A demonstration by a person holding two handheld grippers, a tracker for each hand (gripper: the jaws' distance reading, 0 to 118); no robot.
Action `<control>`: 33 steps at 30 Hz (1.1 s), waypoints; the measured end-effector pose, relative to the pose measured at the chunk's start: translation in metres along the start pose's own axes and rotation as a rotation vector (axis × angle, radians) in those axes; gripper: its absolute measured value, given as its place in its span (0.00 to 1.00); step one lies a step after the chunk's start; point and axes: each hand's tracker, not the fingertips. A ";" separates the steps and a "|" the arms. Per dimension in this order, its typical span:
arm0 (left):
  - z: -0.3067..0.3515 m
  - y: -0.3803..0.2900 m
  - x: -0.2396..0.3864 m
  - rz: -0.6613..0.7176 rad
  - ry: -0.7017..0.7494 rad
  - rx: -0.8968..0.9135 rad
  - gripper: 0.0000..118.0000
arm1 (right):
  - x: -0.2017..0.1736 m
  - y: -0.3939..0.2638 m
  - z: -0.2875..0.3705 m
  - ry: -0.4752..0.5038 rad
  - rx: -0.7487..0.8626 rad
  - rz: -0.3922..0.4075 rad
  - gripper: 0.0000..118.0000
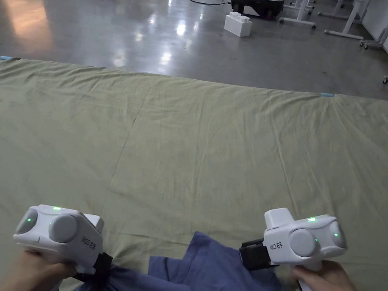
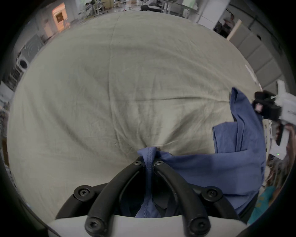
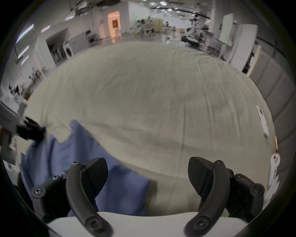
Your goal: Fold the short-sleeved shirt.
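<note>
You've got an olive-green sheet (image 1: 197, 144) w/ creases over the bench. Beyond its far edge: glossy grey floor (image 1: 93, 20), white block (image 1: 237, 24), black-and-white machine (image 1: 257, 0) behind it, white wheeled frames (image 1: 348, 21) at right.

Blue shirt (image 1: 211, 277), bunched, crumpled, at near edge of green sheet (image 1: 188, 152)
</note>
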 end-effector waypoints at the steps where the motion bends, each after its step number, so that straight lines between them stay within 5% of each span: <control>1: 0.000 -0.001 -0.002 0.008 -0.003 0.009 0.06 | -0.002 0.000 -0.006 -0.012 -0.040 0.035 0.88; 3: 0.001 -0.005 -0.002 0.000 -0.003 0.020 0.06 | -0.002 -0.004 0.003 0.033 0.026 0.024 0.82; 7: 0.002 -0.006 0.001 -0.017 0.005 0.027 0.06 | -0.013 -0.009 0.018 0.094 0.066 0.140 0.25; 8: 0.002 -0.007 0.004 -0.018 0.008 0.031 0.06 | -0.014 -0.008 0.020 0.103 0.066 0.138 0.04; 13: 0.021 -0.021 0.002 -0.060 -0.006 0.121 0.06 | -0.016 -0.011 0.049 0.098 0.131 0.052 0.02; 19: 0.152 -0.067 -0.013 -0.001 -0.147 0.456 0.06 | -0.001 -0.028 0.167 0.155 0.398 -0.144 0.02; 24: 0.294 -0.115 -0.011 -0.051 -0.183 0.740 0.06 | 0.006 -0.047 0.285 0.083 0.609 -0.196 0.02; 33: 0.451 -0.155 -0.017 -0.046 -0.099 1.064 0.06 | 0.018 -0.068 0.447 -0.095 0.904 -0.326 0.02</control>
